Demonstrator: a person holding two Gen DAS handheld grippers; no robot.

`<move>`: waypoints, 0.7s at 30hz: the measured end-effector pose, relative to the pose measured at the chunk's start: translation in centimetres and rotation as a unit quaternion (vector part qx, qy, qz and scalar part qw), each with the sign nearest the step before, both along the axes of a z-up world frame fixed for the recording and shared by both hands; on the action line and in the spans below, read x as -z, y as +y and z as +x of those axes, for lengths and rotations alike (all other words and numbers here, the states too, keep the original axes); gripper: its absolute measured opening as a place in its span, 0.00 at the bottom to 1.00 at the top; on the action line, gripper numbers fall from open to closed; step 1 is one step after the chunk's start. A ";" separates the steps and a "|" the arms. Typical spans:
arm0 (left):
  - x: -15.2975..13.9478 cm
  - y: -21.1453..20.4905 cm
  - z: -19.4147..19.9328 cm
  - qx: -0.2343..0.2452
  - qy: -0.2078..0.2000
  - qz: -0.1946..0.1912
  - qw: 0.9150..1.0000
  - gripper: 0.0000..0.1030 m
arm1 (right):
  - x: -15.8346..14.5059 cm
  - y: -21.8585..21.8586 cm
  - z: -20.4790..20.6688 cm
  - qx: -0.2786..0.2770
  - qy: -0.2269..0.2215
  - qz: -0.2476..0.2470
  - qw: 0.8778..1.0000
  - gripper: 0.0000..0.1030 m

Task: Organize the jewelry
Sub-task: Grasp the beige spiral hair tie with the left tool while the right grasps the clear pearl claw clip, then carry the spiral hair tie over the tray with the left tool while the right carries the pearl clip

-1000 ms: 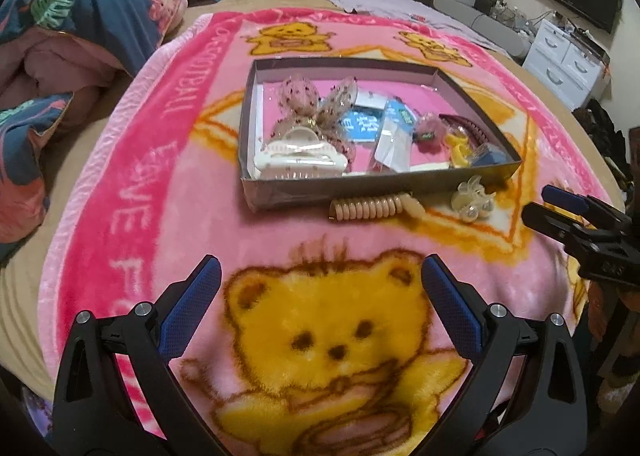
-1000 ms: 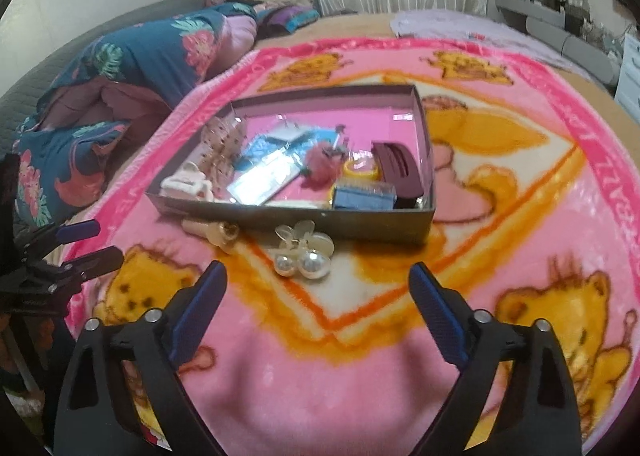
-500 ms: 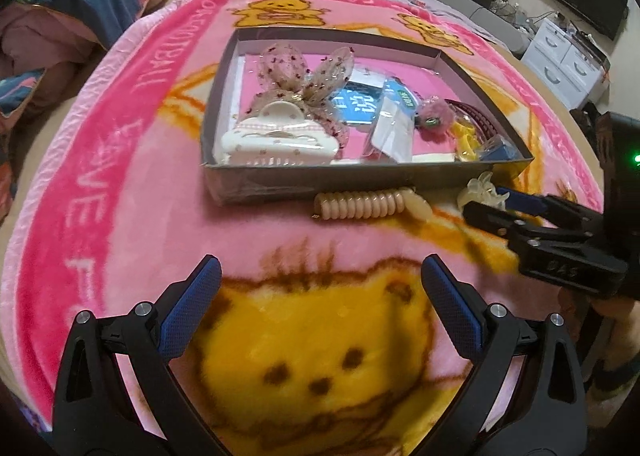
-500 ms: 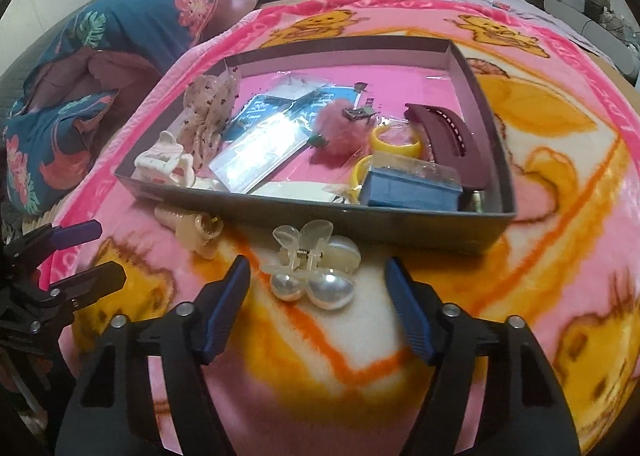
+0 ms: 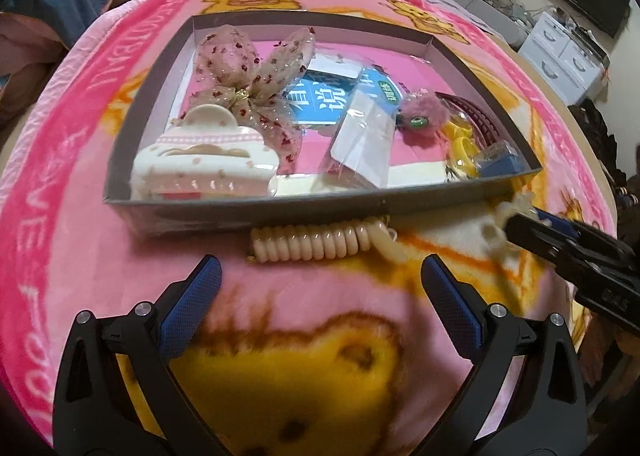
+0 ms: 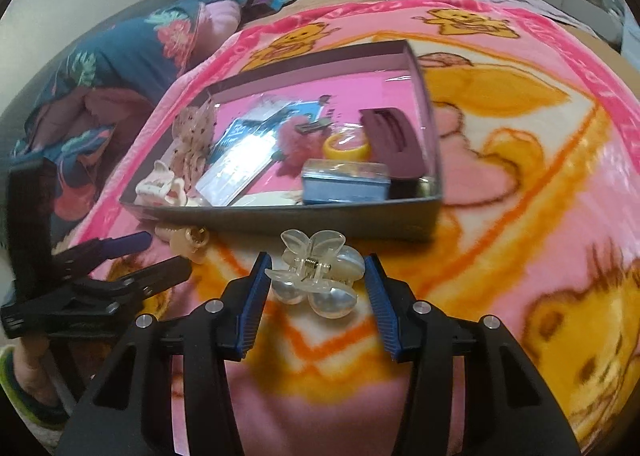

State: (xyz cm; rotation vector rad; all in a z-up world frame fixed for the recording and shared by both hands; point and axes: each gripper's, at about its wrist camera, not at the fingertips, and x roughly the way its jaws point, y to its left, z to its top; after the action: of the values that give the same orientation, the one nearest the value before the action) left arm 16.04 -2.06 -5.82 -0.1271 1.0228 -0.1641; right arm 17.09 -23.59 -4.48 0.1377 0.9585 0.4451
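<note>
Right gripper (image 6: 318, 288) closing in around pearl clip (image 6: 314, 276) — not squeezing yet. Small, hard, slippery — best pinched across its middle.

The right tongs (image 6: 316, 288) have just been closing around the pearl clip (image 6: 316, 276).

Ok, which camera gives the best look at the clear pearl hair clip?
The right wrist view: the pearl hair clip lies sharp and whole between its gripper's fingers. The left wrist view shows only a blurred edge of it, behind the other gripper.
</note>
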 end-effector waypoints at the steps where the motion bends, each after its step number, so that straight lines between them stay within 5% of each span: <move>1: 0.0 -0.1 0.2 -0.003 -0.002 0.001 1.000 0.91 | -0.2 -0.2 -0.1 0.001 -0.002 0.002 1.000 0.45; 8: 0.3 -0.2 0.9 -0.026 -0.002 0.015 1.000 0.65 | -1.1 -0.4 -0.9 -0.007 -0.014 0.015 1.000 0.45; 21: -3.1 0.9 -2.0 -0.019 -0.037 0.001 0.999 0.63 | -3.0 1.0 -2.9 -0.051 -0.039 0.024 0.998 0.45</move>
State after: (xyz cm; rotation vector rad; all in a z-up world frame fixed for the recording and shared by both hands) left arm 14.07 -1.16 -2.72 -0.1369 0.9460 -0.1319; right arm 14.16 -22.58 -1.50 0.1136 0.8818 0.5646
